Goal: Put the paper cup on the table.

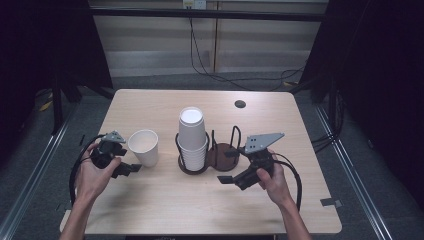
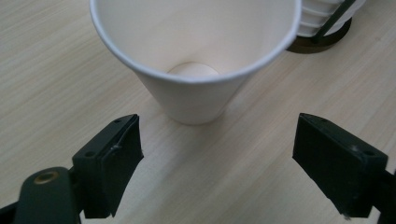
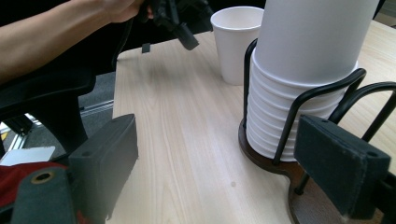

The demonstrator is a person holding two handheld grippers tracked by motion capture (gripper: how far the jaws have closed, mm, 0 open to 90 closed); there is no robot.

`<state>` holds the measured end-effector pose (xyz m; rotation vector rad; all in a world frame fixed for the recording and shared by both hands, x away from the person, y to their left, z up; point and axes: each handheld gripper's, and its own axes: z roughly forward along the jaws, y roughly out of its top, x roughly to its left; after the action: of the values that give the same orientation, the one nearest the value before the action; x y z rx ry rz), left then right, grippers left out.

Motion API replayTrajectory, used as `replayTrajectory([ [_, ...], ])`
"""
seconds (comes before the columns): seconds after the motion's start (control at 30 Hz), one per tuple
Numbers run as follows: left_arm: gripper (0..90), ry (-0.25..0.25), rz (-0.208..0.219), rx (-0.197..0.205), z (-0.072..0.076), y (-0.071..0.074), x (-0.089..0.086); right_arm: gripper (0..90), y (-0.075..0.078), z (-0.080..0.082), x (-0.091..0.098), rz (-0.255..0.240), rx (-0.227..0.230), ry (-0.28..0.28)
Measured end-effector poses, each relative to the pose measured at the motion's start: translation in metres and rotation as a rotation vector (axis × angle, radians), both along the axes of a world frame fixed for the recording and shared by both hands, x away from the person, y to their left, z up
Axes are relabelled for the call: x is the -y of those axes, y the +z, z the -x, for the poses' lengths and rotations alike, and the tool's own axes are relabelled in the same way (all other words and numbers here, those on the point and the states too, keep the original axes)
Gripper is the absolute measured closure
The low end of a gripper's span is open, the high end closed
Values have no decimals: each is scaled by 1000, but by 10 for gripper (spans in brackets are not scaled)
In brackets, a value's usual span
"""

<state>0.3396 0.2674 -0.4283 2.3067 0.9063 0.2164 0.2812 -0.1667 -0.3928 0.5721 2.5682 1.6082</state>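
A single white paper cup (image 1: 144, 146) stands upright on the wooden table, left of centre. My left gripper (image 1: 131, 169) lies low just in front of it; in the left gripper view the cup (image 2: 196, 60) sits beyond the wide-apart jaws of the gripper (image 2: 217, 158), with nothing between the pads. A tall stack of white cups (image 1: 192, 137) stands in the left ring of a black wire holder (image 1: 220, 152) on a dark wooden base. My right gripper (image 1: 227, 179) rests open near the holder's front right. In the right gripper view the stack (image 3: 308, 56) rises ahead of that gripper's jaws (image 3: 219, 163).
The holder's right ring (image 1: 235, 140) holds no cups. A dark round grommet (image 1: 240, 104) sits in the table near its far edge. Cables trail from both grippers toward the table's front corners. A black chair (image 3: 51, 98) shows past the table's edge.
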Motion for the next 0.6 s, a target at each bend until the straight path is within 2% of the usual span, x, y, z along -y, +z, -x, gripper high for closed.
replayTrajectory([
  [0.03, 166, 4, 25, 3, 3, -1, 0, 136, 0, 0, 0, -1, 4, -4],
  [0.17, 167, 21, 86, 58, 18, 1, 4, 136, 0, 1, 1, -5, 4, -14],
  [0.23, 167, 13, 143, 72, 26, 3, 8, 136, -1, 0, 1, -2, 5, -12],
  [0.27, 168, 8, 170, 97, 31, 4, 10, 135, -1, 0, 1, -2, 3, -12],
  [0.3, 167, 14, 200, 104, 34, 5, 12, 135, -1, 0, 1, -3, 2, -15],
  [0.4, 168, 31, 330, 138, 43, 7, 17, 136, -1, 0, 0, -4, 3, -19],
  [0.47, 168, 21, 383, 155, 47, 10, 24, 135, -2, 0, 0, -2, 4, -24],
  [0.53, 167, 0, 384, 180, 51, 13, 32, 136, -2, 1, 0, -2, 6, -25],
  [0.6, 167, -31, 401, 210, 56, 17, 42, 136, -2, 1, 1, -4, 9, -26],
])
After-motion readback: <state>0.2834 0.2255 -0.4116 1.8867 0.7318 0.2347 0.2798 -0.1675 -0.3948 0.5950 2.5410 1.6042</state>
